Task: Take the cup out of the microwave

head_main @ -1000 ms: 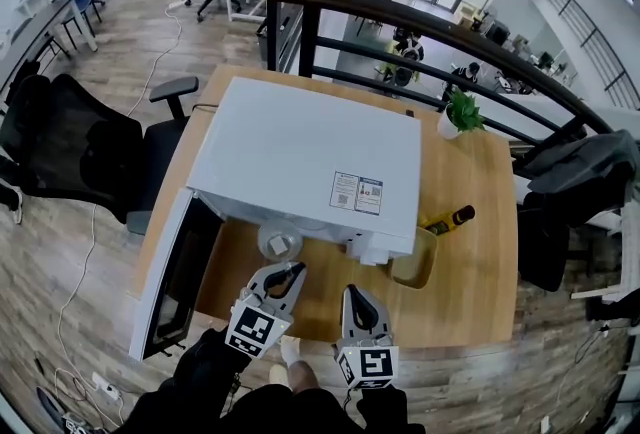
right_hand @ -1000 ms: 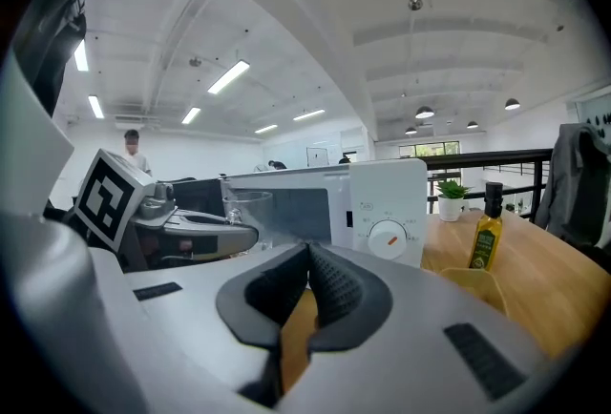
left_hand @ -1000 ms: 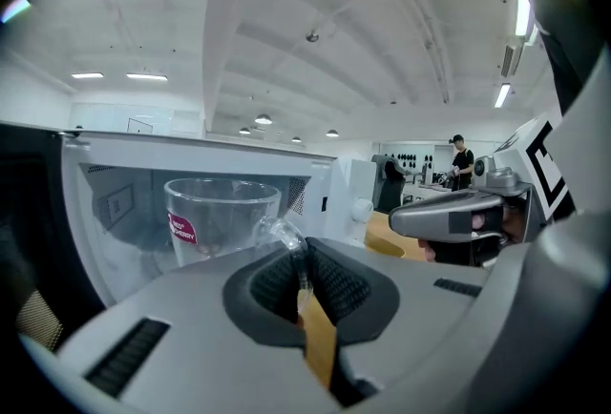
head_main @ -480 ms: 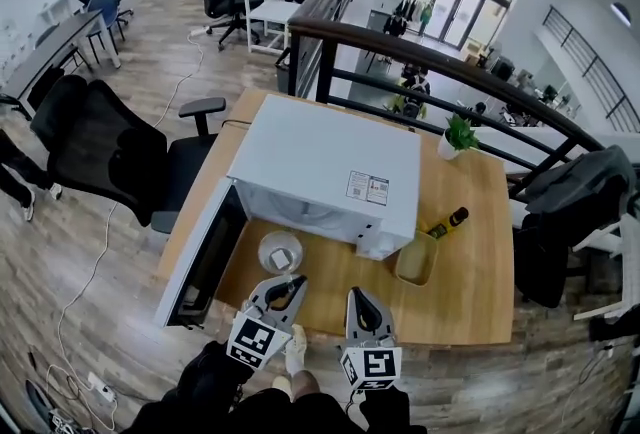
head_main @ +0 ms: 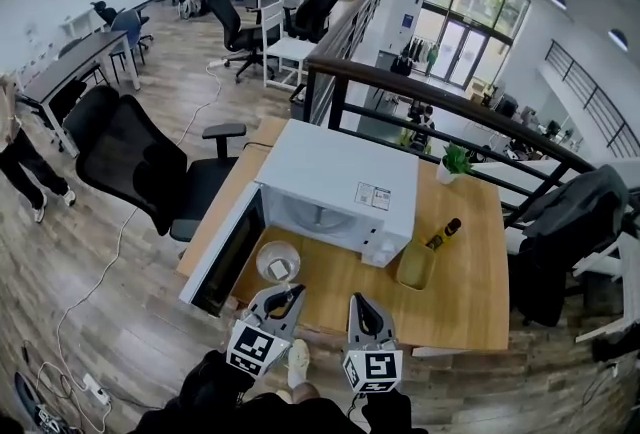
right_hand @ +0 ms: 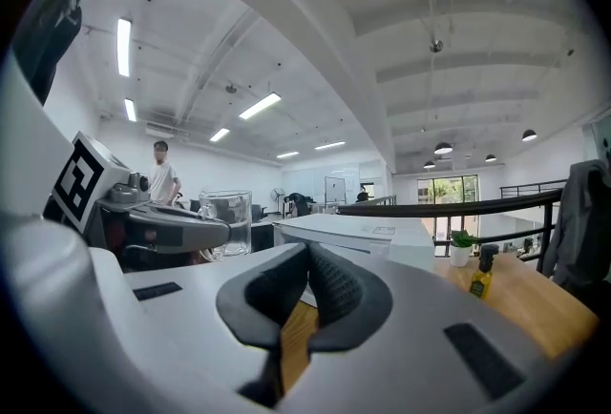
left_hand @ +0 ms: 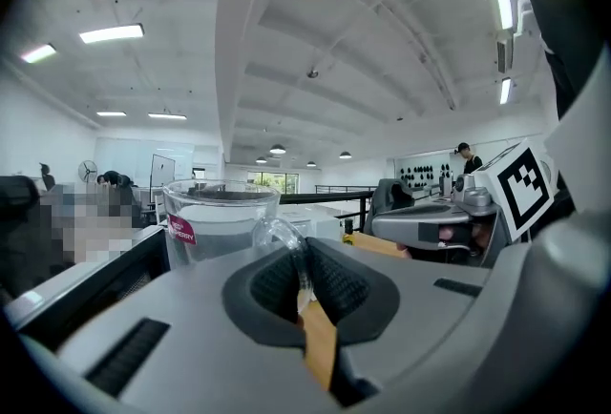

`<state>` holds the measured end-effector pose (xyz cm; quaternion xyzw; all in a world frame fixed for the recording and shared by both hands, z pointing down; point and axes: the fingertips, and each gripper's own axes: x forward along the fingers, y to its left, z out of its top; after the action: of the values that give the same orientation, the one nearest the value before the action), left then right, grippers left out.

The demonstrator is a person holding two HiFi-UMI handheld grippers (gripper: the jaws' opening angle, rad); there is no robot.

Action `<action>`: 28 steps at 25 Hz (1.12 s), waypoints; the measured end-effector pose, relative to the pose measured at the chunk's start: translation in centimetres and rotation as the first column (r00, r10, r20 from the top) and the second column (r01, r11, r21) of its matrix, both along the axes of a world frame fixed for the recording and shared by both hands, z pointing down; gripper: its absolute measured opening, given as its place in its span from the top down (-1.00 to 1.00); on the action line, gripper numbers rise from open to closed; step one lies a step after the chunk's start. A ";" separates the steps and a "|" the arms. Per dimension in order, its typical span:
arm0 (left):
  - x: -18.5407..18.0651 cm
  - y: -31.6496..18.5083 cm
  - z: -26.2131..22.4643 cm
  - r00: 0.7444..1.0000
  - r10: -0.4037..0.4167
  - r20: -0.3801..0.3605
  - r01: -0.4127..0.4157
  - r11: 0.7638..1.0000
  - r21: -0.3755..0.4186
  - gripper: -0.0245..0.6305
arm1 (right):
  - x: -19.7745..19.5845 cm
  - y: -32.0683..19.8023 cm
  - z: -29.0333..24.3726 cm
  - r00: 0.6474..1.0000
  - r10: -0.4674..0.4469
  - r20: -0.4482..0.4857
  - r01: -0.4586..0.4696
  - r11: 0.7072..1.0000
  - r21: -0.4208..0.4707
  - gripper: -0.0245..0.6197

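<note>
Left gripper (head_main: 287, 294) fingers pinch the clear glass cup (head_main: 279, 263) handle; right gripper (head_main: 358, 303) fingers closed.

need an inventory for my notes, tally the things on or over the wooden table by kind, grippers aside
microwave: 1
glass cup: 1
bottle: 1
potted plant: 1
olive tub: 1
total: 5

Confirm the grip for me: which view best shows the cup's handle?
Left gripper view: left gripper pinches the handle of the cup close up. Head view shows the cup from above; right gripper view shows it small.
</note>
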<state>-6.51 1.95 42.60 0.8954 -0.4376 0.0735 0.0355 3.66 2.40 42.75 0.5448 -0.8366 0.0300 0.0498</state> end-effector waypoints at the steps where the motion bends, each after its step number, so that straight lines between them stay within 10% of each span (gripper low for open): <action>1: -0.2 0.7 -0.4 1.000 -0.006 -0.001 0.006 1.000 0.006 0.85 | -0.1 0.6 -0.4 1.000 -0.002 -0.002 0.002 1.000 0.006 0.88; 28: -6.2 14.7 -1.6 0.991 -0.132 -0.009 0.132 0.991 0.013 0.85 | -2.4 13.1 -2.6 0.999 -0.045 -0.027 0.047 0.997 0.068 0.88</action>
<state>-12.70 16.64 41.03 0.8650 -0.4963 0.0645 0.0360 1.28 15.53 40.10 0.5271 -0.8487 -0.0070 0.0422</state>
